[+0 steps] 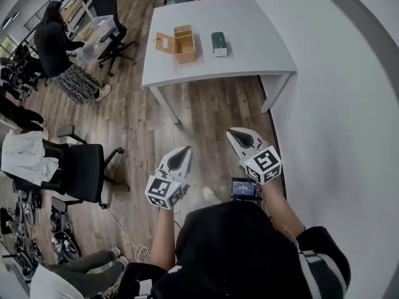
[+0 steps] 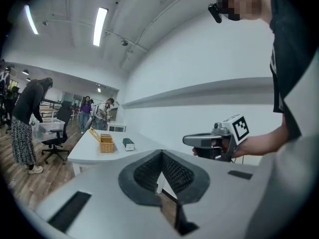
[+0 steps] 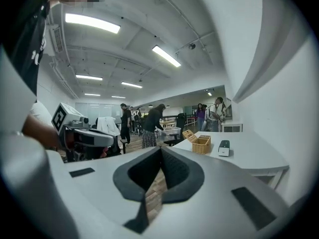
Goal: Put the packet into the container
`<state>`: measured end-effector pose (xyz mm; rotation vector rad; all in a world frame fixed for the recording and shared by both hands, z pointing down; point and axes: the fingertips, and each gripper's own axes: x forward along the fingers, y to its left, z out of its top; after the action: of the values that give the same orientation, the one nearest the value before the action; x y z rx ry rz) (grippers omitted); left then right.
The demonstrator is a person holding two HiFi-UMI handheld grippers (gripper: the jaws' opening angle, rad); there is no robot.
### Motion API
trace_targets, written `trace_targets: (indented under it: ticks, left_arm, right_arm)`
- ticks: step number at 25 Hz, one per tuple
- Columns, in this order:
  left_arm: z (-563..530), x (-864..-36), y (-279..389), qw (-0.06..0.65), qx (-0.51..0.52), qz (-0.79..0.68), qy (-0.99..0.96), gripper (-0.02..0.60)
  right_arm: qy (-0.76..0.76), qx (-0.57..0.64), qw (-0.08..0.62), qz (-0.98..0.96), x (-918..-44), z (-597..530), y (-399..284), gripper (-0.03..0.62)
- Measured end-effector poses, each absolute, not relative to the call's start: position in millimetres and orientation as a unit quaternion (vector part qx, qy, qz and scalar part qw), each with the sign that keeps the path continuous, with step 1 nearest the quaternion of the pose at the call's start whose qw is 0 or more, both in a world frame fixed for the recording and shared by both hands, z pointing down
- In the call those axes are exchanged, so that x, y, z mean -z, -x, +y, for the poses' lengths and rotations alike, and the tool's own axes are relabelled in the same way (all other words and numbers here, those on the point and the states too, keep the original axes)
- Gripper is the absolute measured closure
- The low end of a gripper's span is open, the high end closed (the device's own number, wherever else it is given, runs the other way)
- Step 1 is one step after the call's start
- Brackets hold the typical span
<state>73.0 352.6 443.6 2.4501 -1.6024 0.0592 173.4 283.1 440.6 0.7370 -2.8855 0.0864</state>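
A dark green packet (image 1: 219, 43) lies on the white table (image 1: 249, 55) far ahead of me, just right of a wicker container (image 1: 181, 42) whose lid hangs open to the left. Both grippers hover over the wood floor, well short of the table. My left gripper (image 1: 181, 155) is shut with nothing in it, and my right gripper (image 1: 237, 134) is likewise shut and empty. In the left gripper view the container (image 2: 104, 143) and packet (image 2: 128, 144) are small and distant beyond the closed gripper (image 2: 162, 156). The right gripper view shows the container (image 3: 199, 143) and packet (image 3: 224, 147) past the closed gripper (image 3: 160, 151).
A white wall (image 1: 336, 92) runs along the right. Black office chairs (image 1: 84, 167) stand to the left, one draped with white cloth. A person (image 1: 59, 48) stands at a desk at the far left, and more people are further back. Cables lie on the floor at the lower left.
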Motion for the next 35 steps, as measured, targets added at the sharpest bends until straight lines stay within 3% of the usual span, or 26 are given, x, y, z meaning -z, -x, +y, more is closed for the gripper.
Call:
trace_targets:
  ticks: [18,35]
  left_arm:
    - [211,-452,28,0.116,-0.019,-0.513,-0.850,0.580]
    - [-41,-444,69,0.108,-0.055,-0.518,-0.846,0.578]
  right_arm:
    - [-0.260,-0.013,0.097,-0.961,-436,137,-60,0.577]
    - [-0.282,-0.048,0.071,-0.955,-443,-127,-28,0.577]
